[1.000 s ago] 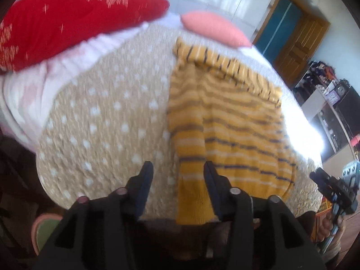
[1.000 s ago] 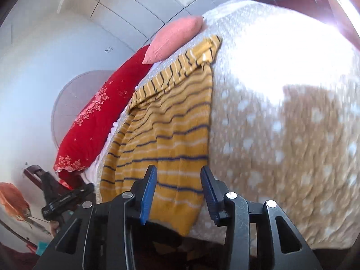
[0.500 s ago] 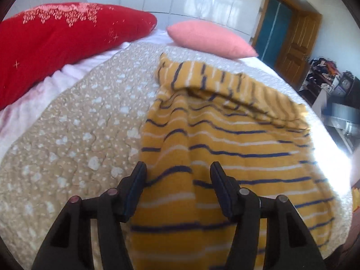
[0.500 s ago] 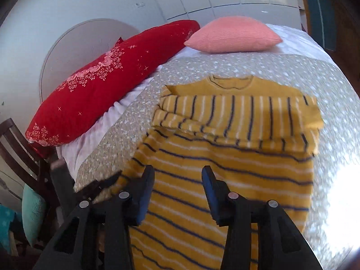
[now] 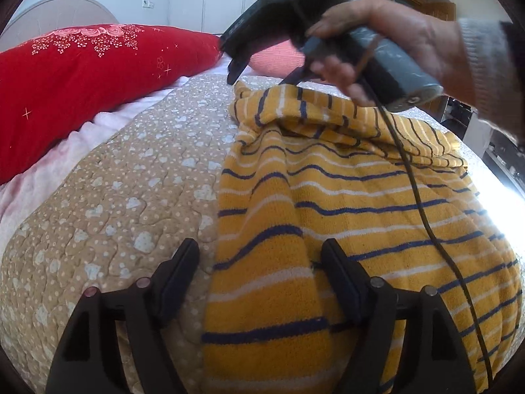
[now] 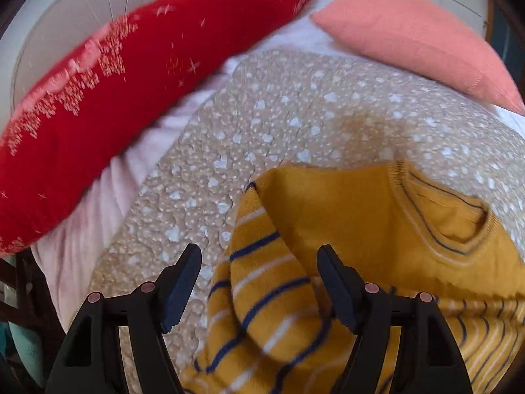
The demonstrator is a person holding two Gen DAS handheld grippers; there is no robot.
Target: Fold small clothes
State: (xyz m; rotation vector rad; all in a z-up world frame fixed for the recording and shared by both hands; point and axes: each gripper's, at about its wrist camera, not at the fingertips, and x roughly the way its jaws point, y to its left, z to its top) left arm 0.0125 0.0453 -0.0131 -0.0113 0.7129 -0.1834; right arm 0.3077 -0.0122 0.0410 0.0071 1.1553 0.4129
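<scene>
A small yellow sweater with navy and white stripes [image 5: 344,203] lies flat on the beige spotted quilt [image 5: 131,190], its sleeves folded across the chest. My left gripper [image 5: 259,272] is open low over the sweater's left hem edge. My right gripper [image 6: 259,275] is open over the upper left shoulder, where the folded sleeve [image 6: 262,279] lies between the jaws; the plain yellow neckline [image 6: 443,216] is to its right. In the left wrist view the right gripper [image 5: 259,52] hangs in a hand above the sweater's far end, its cable trailing over the cloth.
A long red embroidered pillow [image 5: 82,75] lies along the left side of the bed, also in the right wrist view [image 6: 131,82]. A pink cushion [image 6: 410,39] sits at the head. White sheet [image 6: 98,203] shows beside the quilt. Furniture stands at the far right [image 5: 498,151].
Both grippers moved forward and lower onto the sweater. The right one travelled from the hem to the far shoulder end and now appears in the left view. Both stay open.
</scene>
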